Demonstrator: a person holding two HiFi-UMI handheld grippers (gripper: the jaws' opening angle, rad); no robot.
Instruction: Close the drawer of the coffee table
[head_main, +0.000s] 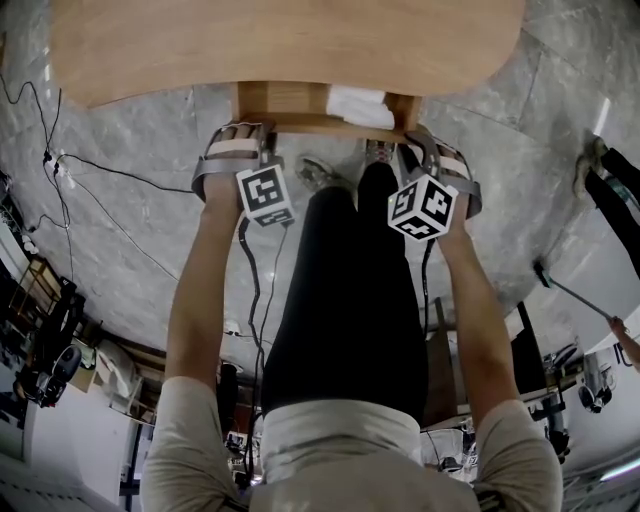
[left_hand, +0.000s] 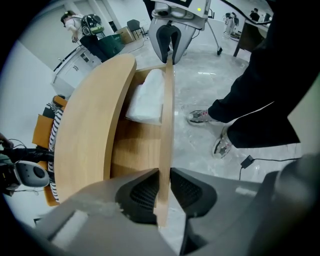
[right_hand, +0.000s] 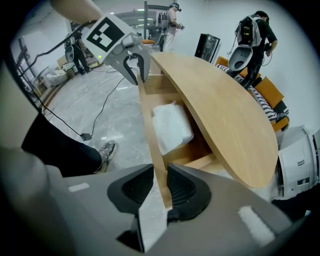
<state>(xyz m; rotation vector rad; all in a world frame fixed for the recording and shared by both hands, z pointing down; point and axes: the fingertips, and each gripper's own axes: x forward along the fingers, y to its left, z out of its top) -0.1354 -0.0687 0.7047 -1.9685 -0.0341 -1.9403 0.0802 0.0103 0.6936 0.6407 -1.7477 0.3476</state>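
One light wooden coffee table (head_main: 280, 40) with a rounded top stands on the grey marbled floor (head_main: 130, 230). Its single wooden drawer (head_main: 285, 100) is pulled partway out from under the top, toward the person. One soft white bundle (head_main: 360, 105) (cloth or plastic, I cannot tell which) lies inside the drawer, toward the right gripper's end.

Two grippers are on the drawer's thin wooden front board (head_main: 320, 125), one at each end, and both point steeply down. The left gripper (head_main: 235, 132) is at the board's left end. In the left gripper view its jaws are narrow, with both black ribbed pads pressed against the board's two faces. The right gripper (head_main: 422, 138) is at the right end. In the right gripper view its jaws are likewise closed on the board, one pad on each side of the upper edge. Each gripper view shows the other gripper at the far end of the same board.

There are two black-and-white marker cubes (head_main: 265, 195), one on each gripper, and they face up at the head camera. The person's two legs in black trousers run between the arms. Two pale shoes (head_main: 318, 172) are on the floor just in front of the drawer.
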